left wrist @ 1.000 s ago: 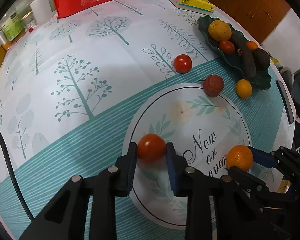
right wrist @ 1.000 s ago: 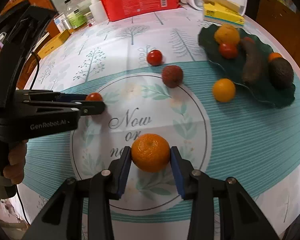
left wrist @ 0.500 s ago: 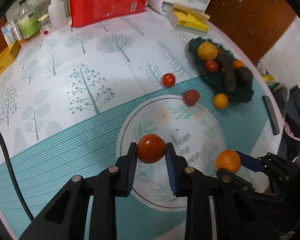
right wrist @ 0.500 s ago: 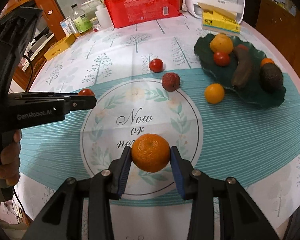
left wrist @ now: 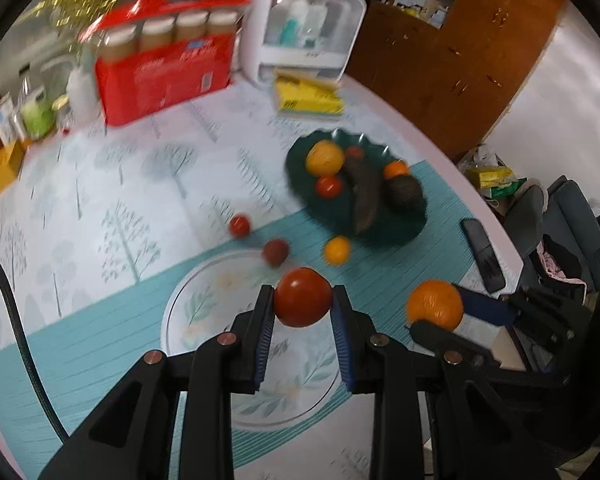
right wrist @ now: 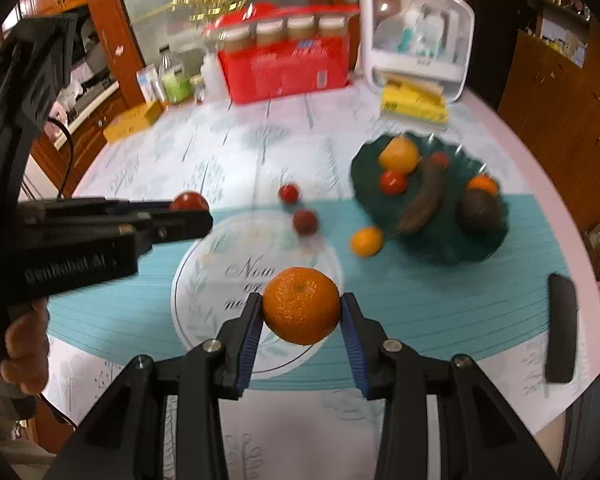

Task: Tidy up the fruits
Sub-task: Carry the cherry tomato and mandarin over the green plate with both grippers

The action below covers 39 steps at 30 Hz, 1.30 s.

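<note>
1. My left gripper (left wrist: pixel 303 309) is clenched on a round red tomato (left wrist: pixel 303 297), pads pressing both sides, fruit clear of the table.
2. My right gripper (right wrist: pixel 301 317) is clenched on a round orange mandarin (right wrist: pixel 301 305), also held above the table.
3. Both sit over the white printed circle on the teal striped tablecloth (right wrist: pixel 440 288).
4. Container: a dark green wavy-edged plate (right wrist: pixel 440 246), far right side of the table. In it:
   - a yellow-orange round fruit (right wrist: pixel 399 155) at the back left
   - a small red tomato (right wrist: pixel 392 182) just in front of that
   - a long dark brown fruit (right wrist: pixel 422 199) lying diagonally across the middle
   - a dark avocado (right wrist: pixel 480 209) at the right
   - a small orange fruit (right wrist: pixel 483 184) behind the avocado
   - another red bit behind the long fruit, too blurred to tell what.
5. Loose on the cloth, outside the plate: a small orange citrus (right wrist: pixel 366 241) just beside the plate's near-left rim, a dark red bumpy lychee-like fruit (right wrist: pixel 305 221) further left, and a small red cherry tomato (right wrist: pixel 288 193) behind that.
6. A black flat remote-like object (right wrist: pixel 561 328) lies at the right table edge.
7. Back of the table: a red carton holding lidded jars (right wrist: pixel 286 68) and a white plastic cabinet with bottles inside (right wrist: pixel 418 40).
</note>
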Each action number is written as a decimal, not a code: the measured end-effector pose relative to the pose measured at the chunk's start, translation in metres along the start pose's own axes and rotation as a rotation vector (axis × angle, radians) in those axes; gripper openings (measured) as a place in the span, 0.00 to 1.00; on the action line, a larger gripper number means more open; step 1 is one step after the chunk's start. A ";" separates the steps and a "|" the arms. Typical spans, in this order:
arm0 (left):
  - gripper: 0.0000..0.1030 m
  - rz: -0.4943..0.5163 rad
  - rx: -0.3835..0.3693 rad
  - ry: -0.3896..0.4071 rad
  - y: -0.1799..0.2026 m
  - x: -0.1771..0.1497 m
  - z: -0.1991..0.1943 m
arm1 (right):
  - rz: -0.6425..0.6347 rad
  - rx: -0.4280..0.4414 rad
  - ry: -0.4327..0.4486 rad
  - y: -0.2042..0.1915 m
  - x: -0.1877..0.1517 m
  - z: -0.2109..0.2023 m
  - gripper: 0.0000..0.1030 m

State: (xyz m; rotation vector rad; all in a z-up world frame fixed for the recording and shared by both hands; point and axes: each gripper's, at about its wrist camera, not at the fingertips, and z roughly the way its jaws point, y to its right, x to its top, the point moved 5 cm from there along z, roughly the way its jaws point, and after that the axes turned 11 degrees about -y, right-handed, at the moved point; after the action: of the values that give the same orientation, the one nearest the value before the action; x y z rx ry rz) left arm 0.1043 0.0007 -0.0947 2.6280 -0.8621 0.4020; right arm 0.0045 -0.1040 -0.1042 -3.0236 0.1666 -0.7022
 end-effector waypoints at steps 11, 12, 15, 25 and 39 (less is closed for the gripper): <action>0.26 -0.091 0.097 0.059 0.057 0.079 0.019 | -0.039 0.042 0.093 0.108 0.077 -0.036 0.38; 0.26 -0.108 0.119 0.071 0.061 0.089 0.023 | -0.046 0.036 0.103 0.119 0.086 -0.038 0.38; 0.26 -0.163 0.164 0.092 0.068 0.116 0.035 | -0.064 0.009 0.119 0.155 0.115 -0.036 0.38; 0.26 -0.308 0.185 -0.005 0.067 0.146 0.111 | -0.079 0.028 0.037 0.221 0.169 0.031 0.38; 0.26 -0.359 0.218 -0.180 0.060 0.130 0.195 | -0.148 0.078 -0.157 0.212 0.147 0.123 0.38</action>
State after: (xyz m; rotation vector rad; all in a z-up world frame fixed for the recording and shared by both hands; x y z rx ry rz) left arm 0.1989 -0.1907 -0.2086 2.9780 -0.3959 0.1731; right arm 0.1693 -0.3303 -0.1620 -3.0218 -0.0880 -0.4638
